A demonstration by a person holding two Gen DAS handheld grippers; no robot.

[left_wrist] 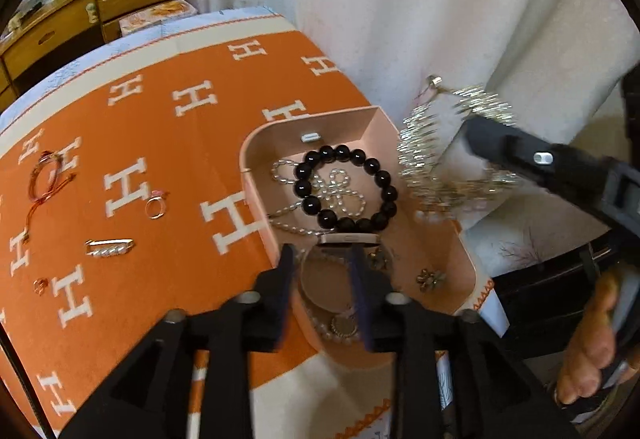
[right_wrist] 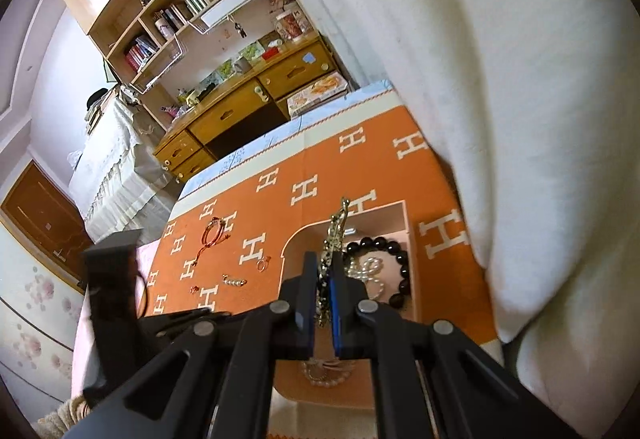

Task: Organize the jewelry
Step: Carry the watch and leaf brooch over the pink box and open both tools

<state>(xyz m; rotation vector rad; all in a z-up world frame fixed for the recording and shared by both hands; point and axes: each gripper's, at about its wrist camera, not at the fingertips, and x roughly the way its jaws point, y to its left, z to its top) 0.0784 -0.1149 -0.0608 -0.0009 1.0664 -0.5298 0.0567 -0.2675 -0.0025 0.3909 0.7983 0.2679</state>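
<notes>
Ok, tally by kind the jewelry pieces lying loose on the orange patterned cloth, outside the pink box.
Red cord bracelet: 1
Thin ring with a pink stone: 1
Silver bar-shaped clip: 1
Small rose-gold piece, too small to identify: 1
Total: 4

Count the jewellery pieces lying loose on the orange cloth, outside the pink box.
4: a red cord bracelet farthest left, a thin ring nearest the box, a silver bar clip below the ring, and a tiny reddish piece lower left. Others may be hidden.
</notes>
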